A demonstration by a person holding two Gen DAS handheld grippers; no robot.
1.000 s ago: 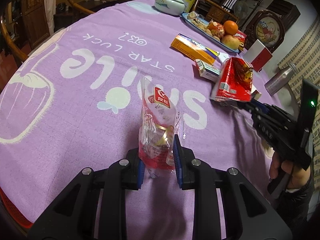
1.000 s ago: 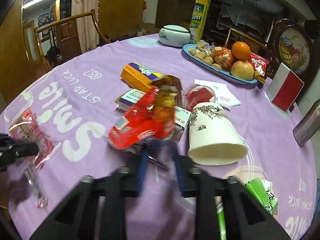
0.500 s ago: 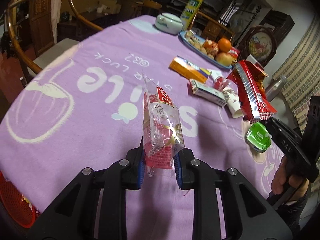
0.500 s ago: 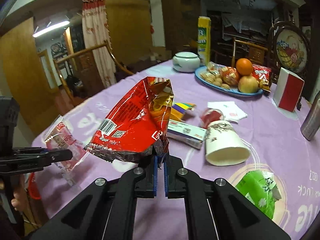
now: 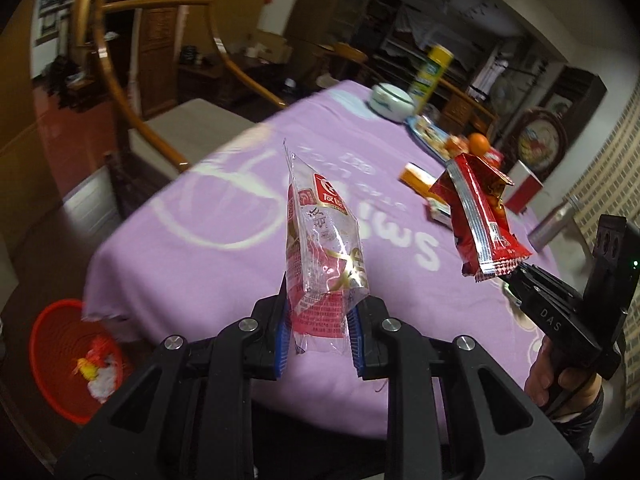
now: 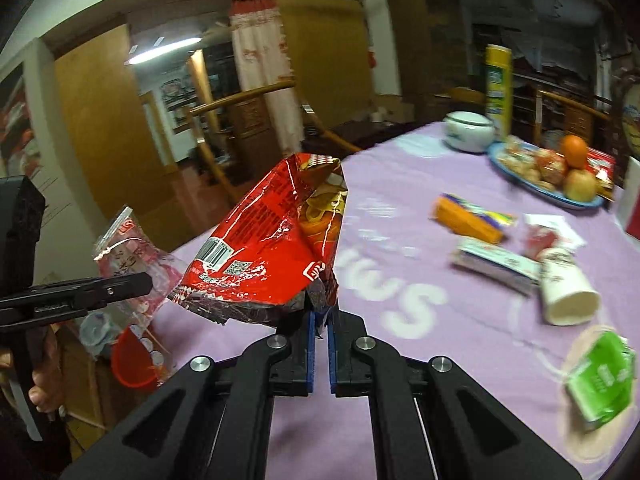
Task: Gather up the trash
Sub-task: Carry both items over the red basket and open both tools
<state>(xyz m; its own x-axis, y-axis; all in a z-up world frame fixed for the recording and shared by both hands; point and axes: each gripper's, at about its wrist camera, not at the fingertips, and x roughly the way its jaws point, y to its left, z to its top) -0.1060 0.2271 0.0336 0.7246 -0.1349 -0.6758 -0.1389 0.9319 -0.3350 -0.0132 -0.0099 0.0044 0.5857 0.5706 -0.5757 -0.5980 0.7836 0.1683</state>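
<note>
- The surface is covered by a purple cloth printed with white letters and shapes; one edge of it is seen hanging over the floor.
- A red basket is seen on the floor below that edge, with a few scraps of red, yellow and white inside.
- The red snack bag is held above the surface, clear of the cloth. It is crumpled and glossy, with a barcode and white print on one face, a picture of yellow-brown food on the other, and a silver inner seam.
- The clear wrapper is held upright above the surface's near edge. It is transparent plastic with a red label at the top, red print along the bottom and a gold band across the middle.
- The left hand-held gripper is clenched on the lower end of the clear wrapper, its blue pads pressed against both sides.
- The right hand-held gripper is clenched on the bottom corner of the red snack bag, its blue pads nearly together with only foil between them.
</note>
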